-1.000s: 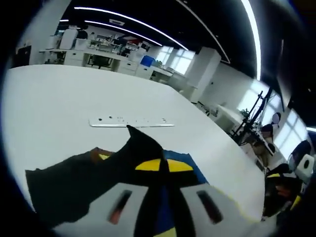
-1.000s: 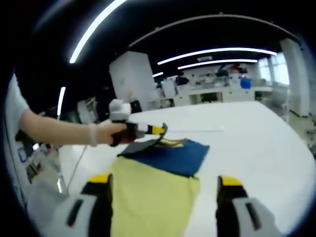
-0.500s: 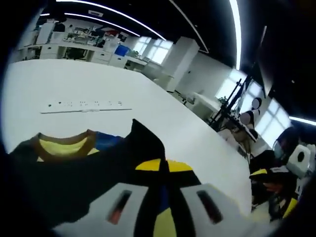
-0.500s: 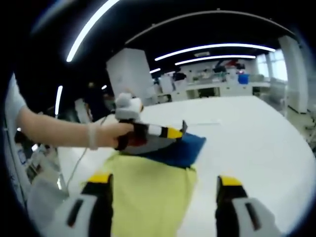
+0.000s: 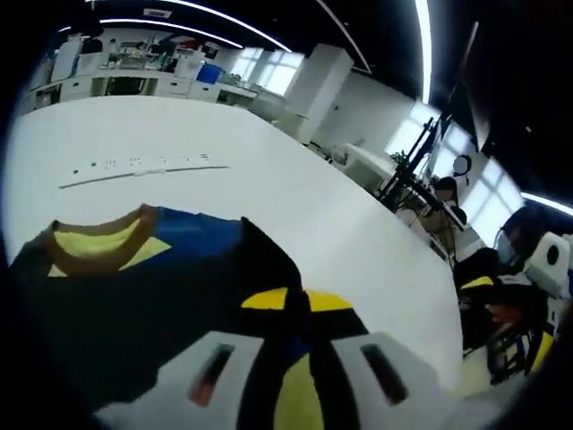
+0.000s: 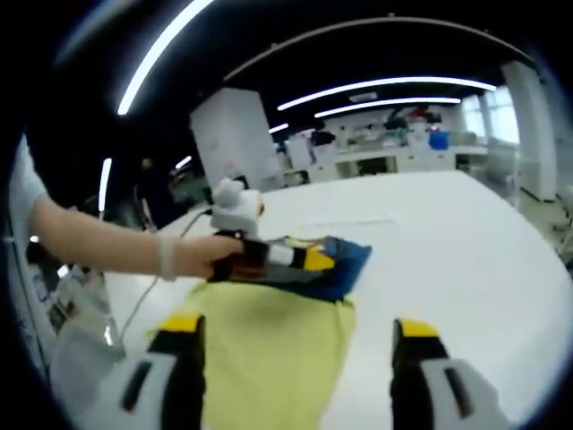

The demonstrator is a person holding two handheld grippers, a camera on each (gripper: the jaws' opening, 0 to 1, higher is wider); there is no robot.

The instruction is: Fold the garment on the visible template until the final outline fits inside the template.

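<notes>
The garment lies on the white table (image 6: 466,242): a yellow body (image 6: 269,349), a blue upper part (image 6: 349,260) and a brown-trimmed collar (image 5: 98,246). My left gripper (image 5: 300,306) is shut on a fold of dark fabric (image 5: 260,264) that rises to a peak above its yellow tips. In the right gripper view a hand (image 6: 192,255) holds that left gripper (image 6: 309,260) low over the blue part. My right gripper (image 6: 297,327) is open, its jaws wide apart above the yellow body, touching nothing.
A long white strip (image 5: 143,167) lies on the table beyond the garment. Desks and shelves (image 5: 134,72) stand at the back. Chairs and gear (image 5: 501,296) sit past the table's right edge. Bare table spreads to the right of the garment (image 6: 501,296).
The left gripper has carried the dark fabric further across the garment and lower, over the blue part. The collar has come into its view. The right gripper stays open and still.
</notes>
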